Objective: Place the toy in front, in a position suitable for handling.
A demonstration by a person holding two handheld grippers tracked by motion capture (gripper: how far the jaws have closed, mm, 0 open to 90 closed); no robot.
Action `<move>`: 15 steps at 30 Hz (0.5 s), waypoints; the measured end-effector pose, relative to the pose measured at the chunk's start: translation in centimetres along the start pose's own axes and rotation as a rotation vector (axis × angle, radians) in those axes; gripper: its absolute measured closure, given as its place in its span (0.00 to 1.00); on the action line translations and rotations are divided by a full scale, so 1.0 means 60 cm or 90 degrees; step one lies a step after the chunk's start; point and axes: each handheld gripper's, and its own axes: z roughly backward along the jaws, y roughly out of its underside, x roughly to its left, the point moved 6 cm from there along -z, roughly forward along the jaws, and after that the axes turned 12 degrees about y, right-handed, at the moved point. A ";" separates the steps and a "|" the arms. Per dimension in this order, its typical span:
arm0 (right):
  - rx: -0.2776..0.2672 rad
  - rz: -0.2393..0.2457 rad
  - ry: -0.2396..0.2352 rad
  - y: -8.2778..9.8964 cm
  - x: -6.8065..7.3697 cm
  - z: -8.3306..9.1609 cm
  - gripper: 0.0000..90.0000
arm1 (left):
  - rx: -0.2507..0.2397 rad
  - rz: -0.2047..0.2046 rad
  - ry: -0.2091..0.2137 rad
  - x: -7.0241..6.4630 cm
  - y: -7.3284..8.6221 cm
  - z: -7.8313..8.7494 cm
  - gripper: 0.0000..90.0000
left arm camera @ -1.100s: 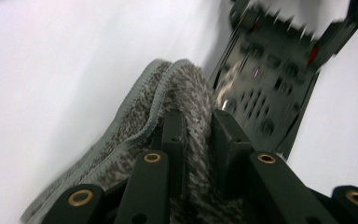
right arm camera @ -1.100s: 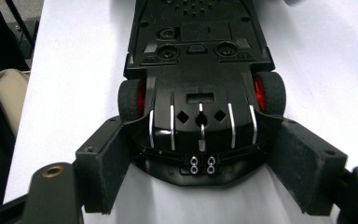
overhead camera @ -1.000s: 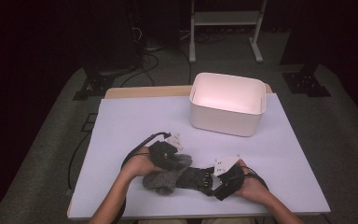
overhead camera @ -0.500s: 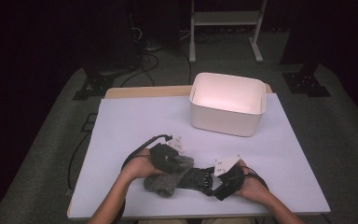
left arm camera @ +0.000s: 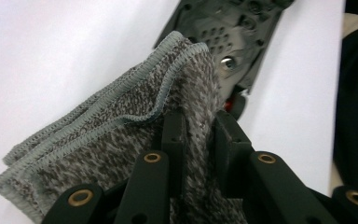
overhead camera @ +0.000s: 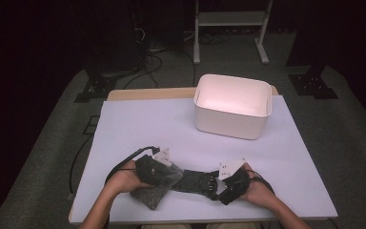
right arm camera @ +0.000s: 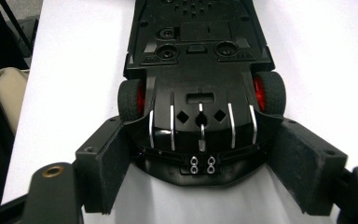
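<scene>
A black toy car (overhead camera: 195,181) lies underside up near the table's front edge, its red-hubbed wheels (right arm camera: 131,99) showing. My right gripper (right arm camera: 203,163) is shut on one end of the car, a pad pressed against each side. My left gripper (left arm camera: 198,126) is shut on a folded grey knit cloth (left arm camera: 112,140), which rests against the car's other end (left arm camera: 233,28). In the high view the left gripper (overhead camera: 164,171) and the cloth (overhead camera: 150,193) are at the car's left, and the right gripper (overhead camera: 226,183) is at its right.
A white bin (overhead camera: 232,106) stands open at the back right of the pale table (overhead camera: 147,129). A black cable (overhead camera: 124,162) trails from the left gripper over the table's left edge. Dark floor and stands lie beyond.
My left gripper has slid the cloth leftward and toward the front edge along the car. The right gripper and the car have stayed put.
</scene>
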 end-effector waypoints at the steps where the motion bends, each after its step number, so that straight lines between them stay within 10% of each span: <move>1: 0.000 0.000 0.000 0.000 0.000 0.000 0.26 | -0.003 -0.003 0.004 -0.003 -0.005 -0.003 0.85; 15: 0.001 0.002 0.001 -0.001 0.000 -0.001 0.26 | 0.010 -0.120 0.085 -0.043 -0.128 -0.080 0.85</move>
